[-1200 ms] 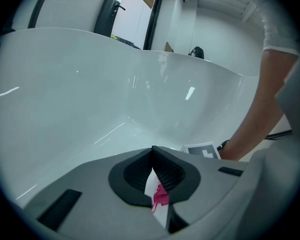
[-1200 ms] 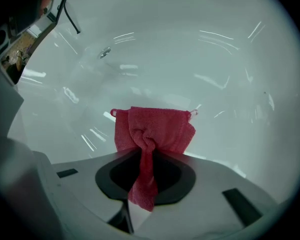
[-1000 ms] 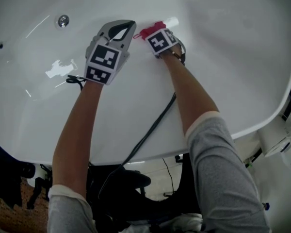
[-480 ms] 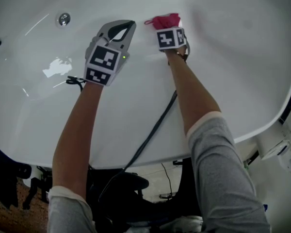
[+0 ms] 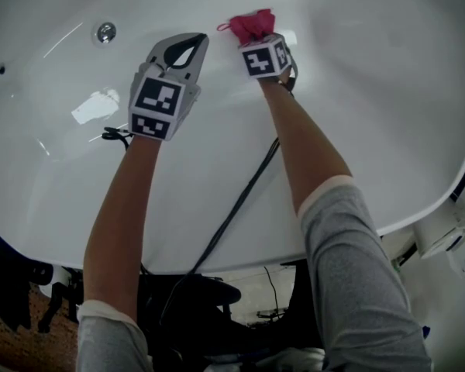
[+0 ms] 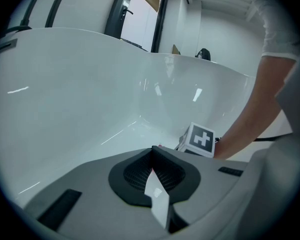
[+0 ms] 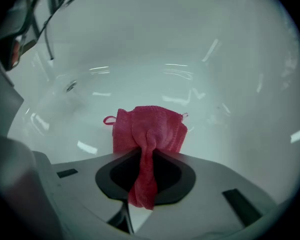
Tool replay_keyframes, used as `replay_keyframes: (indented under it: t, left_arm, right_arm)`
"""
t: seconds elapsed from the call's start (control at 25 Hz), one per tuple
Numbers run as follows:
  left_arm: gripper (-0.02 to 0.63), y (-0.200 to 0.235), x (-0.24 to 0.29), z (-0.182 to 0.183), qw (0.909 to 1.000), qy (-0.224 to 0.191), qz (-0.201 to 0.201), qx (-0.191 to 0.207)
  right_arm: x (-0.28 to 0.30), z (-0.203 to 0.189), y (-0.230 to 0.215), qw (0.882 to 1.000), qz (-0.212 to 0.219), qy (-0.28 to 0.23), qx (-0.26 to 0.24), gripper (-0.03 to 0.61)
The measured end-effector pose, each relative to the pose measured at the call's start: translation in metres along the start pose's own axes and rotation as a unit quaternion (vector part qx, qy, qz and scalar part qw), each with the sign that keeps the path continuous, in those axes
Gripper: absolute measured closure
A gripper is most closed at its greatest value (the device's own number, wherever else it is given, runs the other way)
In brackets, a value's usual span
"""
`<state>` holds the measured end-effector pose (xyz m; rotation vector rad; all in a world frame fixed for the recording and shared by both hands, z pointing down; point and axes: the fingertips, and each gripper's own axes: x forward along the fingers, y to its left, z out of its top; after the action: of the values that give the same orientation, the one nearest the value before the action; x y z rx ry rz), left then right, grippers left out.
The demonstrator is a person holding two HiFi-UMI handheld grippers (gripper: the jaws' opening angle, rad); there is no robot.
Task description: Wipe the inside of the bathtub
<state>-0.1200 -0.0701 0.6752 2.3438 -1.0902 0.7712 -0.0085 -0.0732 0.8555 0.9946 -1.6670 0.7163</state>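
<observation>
Drain (image 5: 105, 31): sits far left on the floor of the bathtub (image 5: 372, 91), well apart from both tools.
Left gripper (image 5: 192, 45): its jaws are pressed together with nothing between them. It sits low over the tub floor and takes no part in the wiping.
Left arm: reaches straight down into the tub with the elbow nearly locked, and the tool points away from the person.
Cloth (image 7: 150, 126): a red cloth bunched into a wad, with its tail pinched in the right tool. The wad fans out ahead of the jaw tips, and it looks to be against the white surface, though contact cannot be confirmed.
Right gripper (image 7: 146, 159): clamped on the cloth, just beside the left tool and slightly farther forward.
Right arm: stretched well into the tub, with the forearm running up the middle of the head view and a cable (image 5: 232, 215) trailing back over the rim.
Deciding relation: the cloth lies directly ahead of the right jaws, in line with them, so the right hand alone carries the stroke.
Likely need: a sideways sweep, pressing down, since wide unwiped surface lies on both sides.
</observation>
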Motion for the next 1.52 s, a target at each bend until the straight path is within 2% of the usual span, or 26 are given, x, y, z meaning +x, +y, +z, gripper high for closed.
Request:
replay_keyframes:
  t: [0.08, 0.2, 0.28, 0.36, 0.4, 0.48, 0.56, 0.68, 0.76, 0.8, 0.88, 0.92, 1.04, 1.12, 1.2, 1.28, 1.4, 1.52]
  left_arm:
    - [0.609, -0.002, 0.001, 0.005, 1.0, -0.005, -0.002, 0.003]
    - [0.609, -0.006, 0.002, 0.006, 1.0, -0.007, -0.005, 0.003]
    - [0.609, -0.007, 0.002, 0.007, 0.9999, -0.009, -0.008, 0.006]
    - [0.609, -0.006, 0.0, 0.008, 0.9999, -0.01, -0.008, 0.009]
    - [0.609, -0.005, -0.001, 0.009, 0.9999, -0.011, -0.006, 0.008]
    - [0.609, 0.0, -0.002, 0.009, 0.9999, -0.012, 0.001, 0.006]
    - [0.608, 0.007, -0.003, 0.007, 0.9999, -0.012, 0.012, 0.002]
    - [0.609, 0.014, -0.006, 0.006, 0.9996, -0.012, 0.027, 0.001]
    - [0.609, 0.018, -0.01, 0.005, 0.9994, -0.011, 0.034, 0.004]
    - [0.609, 0.02, -0.011, 0.004, 0.9993, -0.009, 0.037, 0.004]
    - [0.609, 0.02, -0.012, 0.002, 0.9992, -0.005, 0.041, 0.003]
    - [0.609, 0.019, -0.011, 0.002, 0.9992, -0.005, 0.041, 0.002]
    - [0.609, 0.013, -0.007, 0.006, 0.9993, -0.01, 0.035, 0.006]
    - [0.609, 0.01, -0.008, 0.008, 0.9994, -0.011, 0.031, 0.011]
    - [0.609, 0.005, -0.009, 0.009, 0.9995, -0.011, 0.027, 0.012]
    - [0.609, 0.002, -0.011, 0.01, 0.9995, -0.011, 0.026, 0.014]
    - [0.609, 0.001, -0.015, 0.012, 0.9994, -0.012, 0.027, 0.017]
    - [0.609, 0.004, -0.018, 0.01, 0.9993, -0.014, 0.034, 0.009]
  right_arm:
    - [-0.003, -0.003, -0.035, 0.998, -0.035, 0.0, 0.057, 0.506]
    - [-0.007, -0.012, -0.072, 0.988, -0.084, 0.006, 0.132, 0.506]
    - [-0.007, -0.015, -0.083, 0.983, -0.108, 0.014, 0.149, 0.506]
    - [-0.009, -0.011, -0.079, 0.985, -0.12, 0.02, 0.123, 0.509]
    - [-0.009, -0.006, -0.07, 0.988, -0.113, 0.016, 0.102, 0.509]
    - [-0.004, 0.007, -0.039, 0.996, -0.074, 0.007, 0.041, 0.509]
    - [0.002, 0.02, 0.004, 0.999, -0.027, -0.001, -0.041, 0.509]
    - [0.007, 0.031, 0.056, 0.99, 0.024, -0.006, -0.137, 0.509]
    - [0.007, 0.033, 0.074, 0.984, 0.048, -0.004, -0.171, 0.509]
    - [0.007, 0.033, 0.078, 0.983, 0.059, -0.003, -0.171, 0.508]
    - [0.009, 0.035, 0.069, 0.988, 0.072, -0.006, -0.137, 0.508]
    - [0.01, 0.036, 0.055, 0.992, 0.065, -0.011, -0.107, 0.508]
    - [0.011, 0.037, -0.021, 0.999, -0.006, -0.029, 0.013, 0.508]
    - [0.004, 0.024, -0.077, 0.992, -0.075, -0.03, 0.096, 0.508]
    - [-0.005, 0.004, -0.112, 0.982, -0.113, -0.026, 0.149, 0.508]
    - [-0.008, -0.007, -0.117, 0.982, -0.114, -0.02, 0.147, 0.508]
    - [-0.01, -0.011, -0.101, 0.989, -0.106, -0.003, 0.104, 0.509]
    - [-0.008, -0.015, -0.061, 0.997, -0.063, 0.022, 0.051, 0.509]
